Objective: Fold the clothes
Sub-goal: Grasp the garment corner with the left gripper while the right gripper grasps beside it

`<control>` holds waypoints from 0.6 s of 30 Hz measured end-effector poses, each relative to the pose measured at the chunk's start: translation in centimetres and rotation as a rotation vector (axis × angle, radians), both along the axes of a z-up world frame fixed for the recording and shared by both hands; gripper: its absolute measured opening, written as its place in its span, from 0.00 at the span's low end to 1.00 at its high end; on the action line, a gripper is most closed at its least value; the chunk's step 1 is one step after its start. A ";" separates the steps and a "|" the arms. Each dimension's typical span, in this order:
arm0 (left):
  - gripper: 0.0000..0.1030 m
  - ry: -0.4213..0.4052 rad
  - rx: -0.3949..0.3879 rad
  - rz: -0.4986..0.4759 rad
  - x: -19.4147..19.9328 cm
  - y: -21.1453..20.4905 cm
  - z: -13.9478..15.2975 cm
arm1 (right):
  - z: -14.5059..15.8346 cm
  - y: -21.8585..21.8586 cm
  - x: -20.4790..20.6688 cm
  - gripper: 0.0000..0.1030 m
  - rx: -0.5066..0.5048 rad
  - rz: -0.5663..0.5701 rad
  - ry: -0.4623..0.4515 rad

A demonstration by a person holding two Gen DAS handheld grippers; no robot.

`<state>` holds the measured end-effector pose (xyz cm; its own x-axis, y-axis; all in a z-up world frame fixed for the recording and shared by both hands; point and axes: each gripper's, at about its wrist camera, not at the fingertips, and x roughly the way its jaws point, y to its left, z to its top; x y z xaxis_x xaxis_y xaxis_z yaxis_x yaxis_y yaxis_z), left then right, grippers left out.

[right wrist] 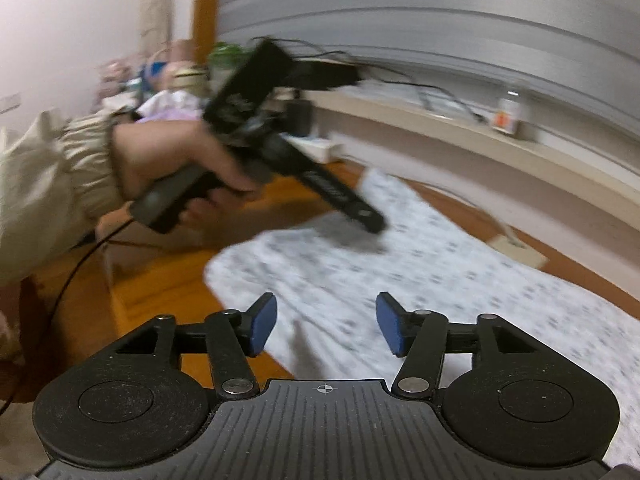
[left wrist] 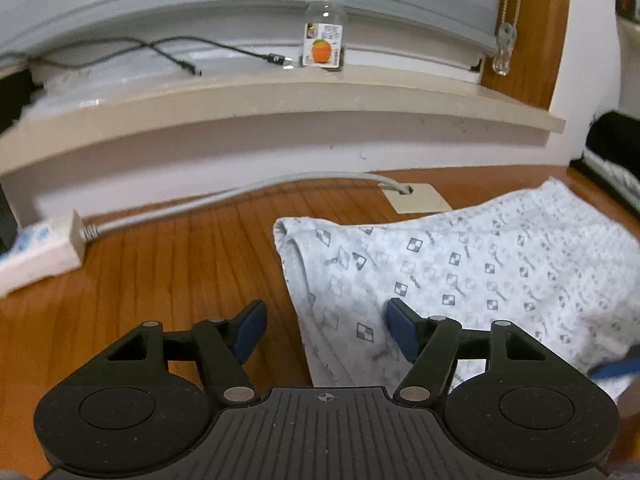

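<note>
- The garment [left wrist: 460, 280] is thin white cloth printed all over with small grey checkered squares and tiny lettering. It lies flat on the wooden desk [left wrist: 180, 264], and its near-left corner shows a folded hem edge.
- Left tongs [left wrist: 323, 330] are spread wide with nothing between them. The blue pads straddle the cloth's left edge, one over bare wood and one over the fabric.
- Right tongs [right wrist: 326, 326] are also released and empty, hanging above the near edge of the same cloth [right wrist: 420, 272]. That view is smeared with motion blur.
- In the right wrist view a hand [right wrist: 172, 160] in a gathered beige sleeve [right wrist: 52, 184] grips the black handle of the other gripper, whose tip sits just over the fabric.
- The desk is glossy orange-brown wood with dark grain lines.
- A white power strip [left wrist: 40, 252] with a ribbed grey cable [left wrist: 240, 196] sits at left, near the wall.
- Behind it is a beige ledge [left wrist: 280, 96] carrying a clear plastic bottle with an orange on the label [left wrist: 324, 32] and black cables [left wrist: 172, 54].
</note>
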<state>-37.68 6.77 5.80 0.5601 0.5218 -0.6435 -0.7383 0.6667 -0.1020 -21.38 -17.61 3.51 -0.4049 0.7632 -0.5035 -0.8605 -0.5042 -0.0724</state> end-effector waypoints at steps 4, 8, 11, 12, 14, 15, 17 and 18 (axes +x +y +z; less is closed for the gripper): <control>0.62 -0.050 -0.054 -0.007 -0.6 0.7 -0.4 | -0.6 0.6 -2.0 0.64 -0.007 0.042 -0.032; 0.60 -0.080 -0.079 -0.005 -0.3 1.4 -0.4 | -1.2 1.2 -3.8 0.69 -0.015 0.076 -0.065; 0.54 -0.095 -0.093 -0.005 -0.2 1.6 -0.4 | -1.6 1.7 -5.1 0.72 -0.002 0.085 -0.105; 0.50 -0.096 -0.095 -0.005 -0.1 1.6 -0.4 | -1.6 1.9 -5.3 0.73 -0.004 0.082 -0.104; 0.45 -0.098 -0.098 -0.003 -0.1 1.5 -0.5 | -1.6 2.3 -5.5 0.72 -0.009 0.078 -0.103; 0.45 -0.099 -0.100 -0.002 0.0 1.5 -0.5 | -1.6 2.5 -5.6 0.71 -0.011 0.076 -0.103; 0.44 -0.100 -0.104 -0.001 0.0 1.4 -0.5 | -1.6 2.9 -5.8 0.58 -0.016 0.071 -0.099; 0.43 -0.101 -0.106 0.000 0.0 1.4 -0.5 | -1.7 3.1 -5.8 0.44 -0.019 0.065 -0.090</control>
